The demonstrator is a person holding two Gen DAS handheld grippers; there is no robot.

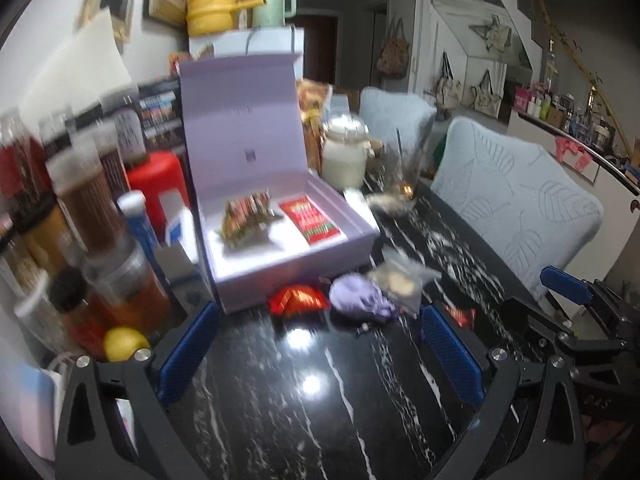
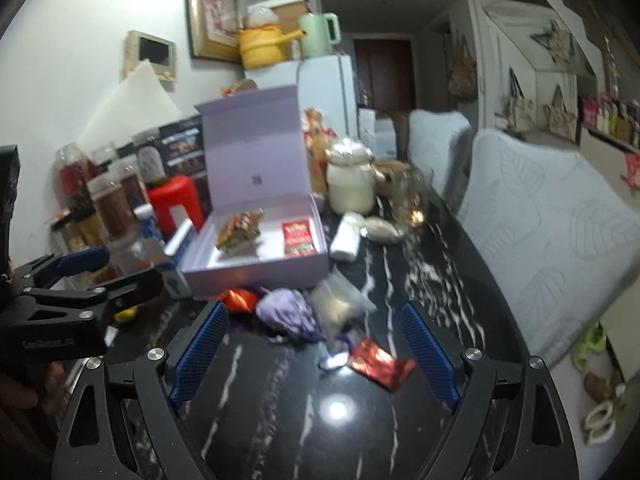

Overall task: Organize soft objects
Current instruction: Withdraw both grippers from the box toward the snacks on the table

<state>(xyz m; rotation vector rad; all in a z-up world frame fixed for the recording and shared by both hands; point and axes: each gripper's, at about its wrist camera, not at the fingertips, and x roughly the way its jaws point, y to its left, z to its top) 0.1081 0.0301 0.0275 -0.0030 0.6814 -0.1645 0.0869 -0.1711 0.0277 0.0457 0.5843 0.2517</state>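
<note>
Both grippers, left [image 1: 320,352] and right [image 2: 316,356], hover with jaws apart, empty. Purple pouch [image 2: 286,314] at twelve o'clock, before the box [image 2: 256,268]. Risk: glossy table [image 2: 280,420] lets foil packet [image 2: 380,364] skid.

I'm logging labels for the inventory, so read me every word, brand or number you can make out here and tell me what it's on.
None can be read.
Red packet in the lavender box: printed, but blurred.
Box lid: a small dark mark, too small to read.
Left gripper body: embossed lettering, too faint.
Jars: labels smeared by motion.
Red foil sachet: no legible print.
</note>
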